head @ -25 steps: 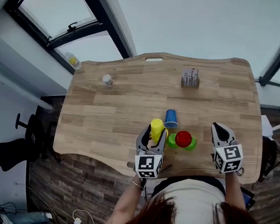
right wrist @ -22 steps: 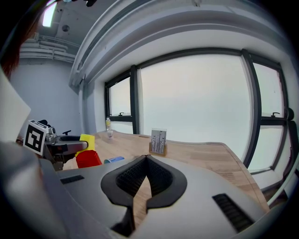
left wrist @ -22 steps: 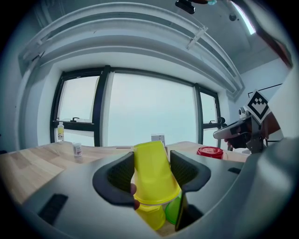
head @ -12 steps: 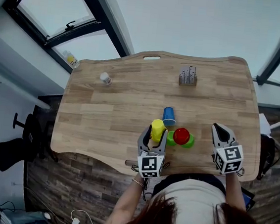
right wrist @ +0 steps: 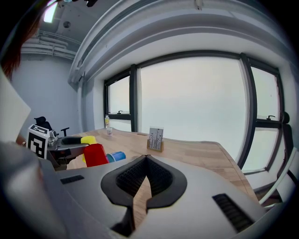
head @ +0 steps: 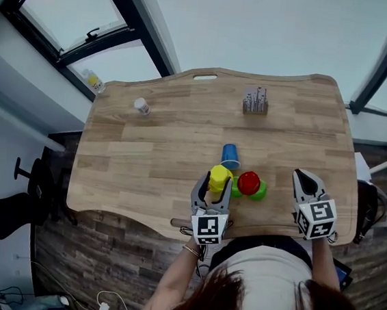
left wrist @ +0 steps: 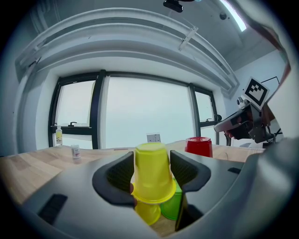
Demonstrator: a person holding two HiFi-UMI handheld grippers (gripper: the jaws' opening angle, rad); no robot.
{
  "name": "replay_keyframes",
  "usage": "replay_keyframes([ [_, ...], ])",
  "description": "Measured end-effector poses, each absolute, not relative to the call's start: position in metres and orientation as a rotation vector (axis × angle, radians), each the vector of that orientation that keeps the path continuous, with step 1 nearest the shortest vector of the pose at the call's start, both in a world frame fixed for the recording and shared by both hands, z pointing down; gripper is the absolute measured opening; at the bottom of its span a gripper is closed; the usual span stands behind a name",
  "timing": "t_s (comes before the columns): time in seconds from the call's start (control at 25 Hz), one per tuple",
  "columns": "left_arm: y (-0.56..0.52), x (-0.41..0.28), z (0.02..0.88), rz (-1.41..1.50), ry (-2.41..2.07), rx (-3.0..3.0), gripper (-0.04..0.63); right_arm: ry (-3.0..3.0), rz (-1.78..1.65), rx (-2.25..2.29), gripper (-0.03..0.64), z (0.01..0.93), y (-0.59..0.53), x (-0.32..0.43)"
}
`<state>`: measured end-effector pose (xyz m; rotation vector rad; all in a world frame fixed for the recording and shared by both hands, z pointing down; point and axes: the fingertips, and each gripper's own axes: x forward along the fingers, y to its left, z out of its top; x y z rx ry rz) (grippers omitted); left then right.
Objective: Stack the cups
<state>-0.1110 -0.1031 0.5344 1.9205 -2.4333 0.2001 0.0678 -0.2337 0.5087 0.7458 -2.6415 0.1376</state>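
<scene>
My left gripper (left wrist: 152, 176) has its jaws closed part-way on the yellow cup (left wrist: 152, 165), which hangs upside down between the pads with its rim at the bottom. My right gripper (right wrist: 145, 161) has its jaws pressed together on nothing and hangs off to the side, well apart from the cups. Just under the held cup I see a green cup (left wrist: 173, 205) and a yellow shape beside it. From this low angle I cannot tell whether that shape is a second cup or only part of the one I hold. As I judge it, the main risk is setting down off-centre: the rim would catch the green cup's edge and shove or tip it. The red cup (head: 249, 183) stands just beside them, so it could go over too. The cup looks thin, so a harder squeeze might buckle its wall, and a looser one might let it slip. The whole cluster sits near the table's (head: 145, 153) front edge, on my side, so anything knocked towards me could fall to the floor. A little further in, the blue cup (head: 230, 155) lies on its side close behind the cluster, and a nudge could set it rolling. Beyond that there is plenty of bare wood to work in, to the left and across the middle. Only a small bottle (head: 141, 105) and a holder (head: 254, 101) stand near the far edge, well clear of my cups.
</scene>
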Motion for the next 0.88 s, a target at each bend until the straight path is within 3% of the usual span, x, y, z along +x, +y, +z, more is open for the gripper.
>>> replay_keyframes([
  [0.88, -0.089, -0.106, 0.520, 0.091, -2.439, 1.902, 0.264, -2.669, 0.152, 0.791, 0.028, 0.501, -0.210, 0.082],
])
